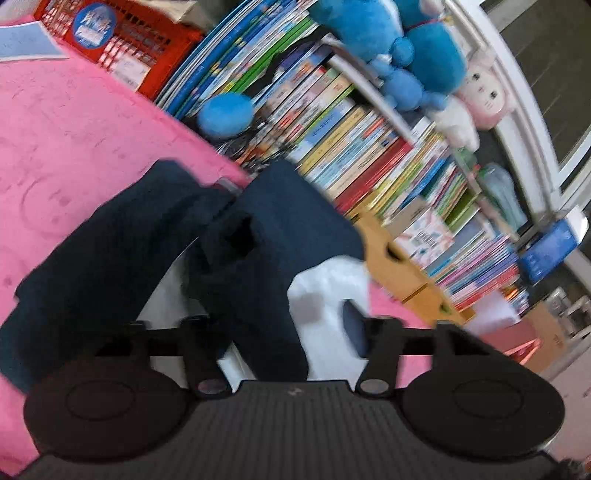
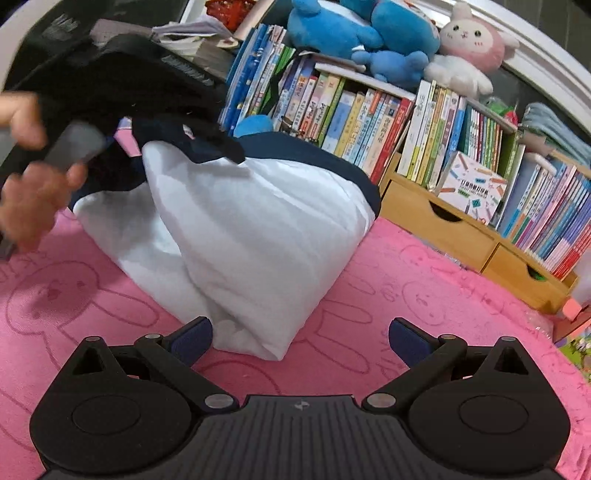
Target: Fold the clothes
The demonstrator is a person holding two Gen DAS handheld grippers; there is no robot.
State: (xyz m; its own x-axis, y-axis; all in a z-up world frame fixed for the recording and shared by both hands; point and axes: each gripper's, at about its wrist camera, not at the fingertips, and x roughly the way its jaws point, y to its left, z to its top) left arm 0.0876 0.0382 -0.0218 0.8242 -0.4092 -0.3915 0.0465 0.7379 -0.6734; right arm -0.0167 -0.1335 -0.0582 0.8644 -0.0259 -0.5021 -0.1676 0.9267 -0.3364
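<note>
A white shirt [image 2: 251,229] with navy sleeves and trim lies heaped on a pink rabbit-print cloth [image 2: 406,295]. Its top is pulled up toward the upper left, where a person's hand [image 2: 26,192] holds my left gripper [image 2: 77,144]. In the left wrist view, navy fabric [image 1: 258,258] and a white fold [image 1: 325,291] fill the gap of the left gripper [image 1: 277,321], which is shut on the shirt; its left pad is hidden by cloth. My right gripper [image 2: 299,341] stands open low over the pink cloth, with the shirt's near white corner just between its fingers, not pinched.
Behind the shirt stands a shelf of books [image 2: 369,118] on wooden drawers [image 2: 443,221], with blue plush toys [image 2: 354,33] and a pink one [image 2: 472,44] on top. A red crate [image 1: 122,44] and a sheet of paper [image 1: 26,40] sit at the pink cloth's far edge.
</note>
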